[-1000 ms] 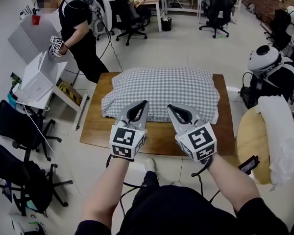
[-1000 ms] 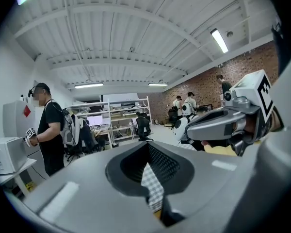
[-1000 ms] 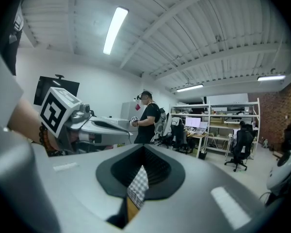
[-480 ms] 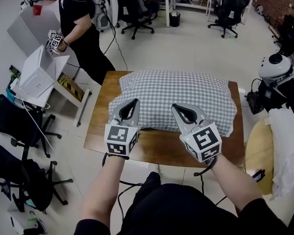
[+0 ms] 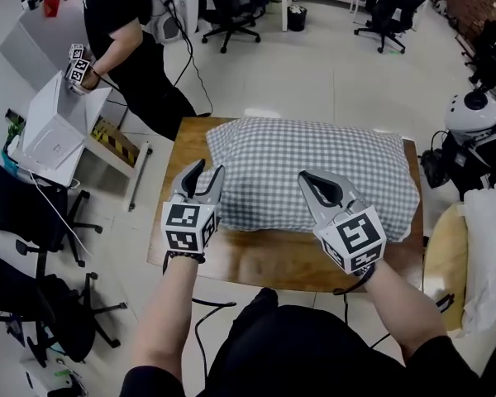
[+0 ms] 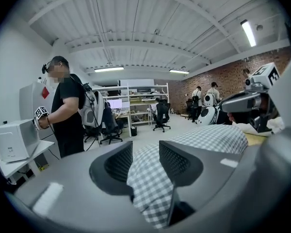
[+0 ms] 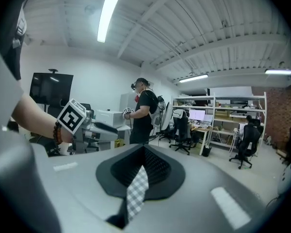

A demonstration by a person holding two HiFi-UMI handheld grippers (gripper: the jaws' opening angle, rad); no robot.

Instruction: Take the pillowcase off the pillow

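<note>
Overhead, the checked pillow (image 5: 314, 168) lies on the table (image 5: 273, 259), with left gripper (image 5: 205, 172) and right gripper (image 5: 316, 180) at its near edge. Left gripper view: my jaws have just been opening and stand narrowly apart around the pillowcase (image 6: 150, 188). Right gripper view: jaws pinch only a thin fold, which may slip if I pull

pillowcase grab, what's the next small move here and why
Probably close the left tongs on the checked pillowcase. Their jaws have just been opening and stand apart with a fold of the cloth between them, while the right tongs are shut on a pinch of it; both need a grip before pulling.
</note>
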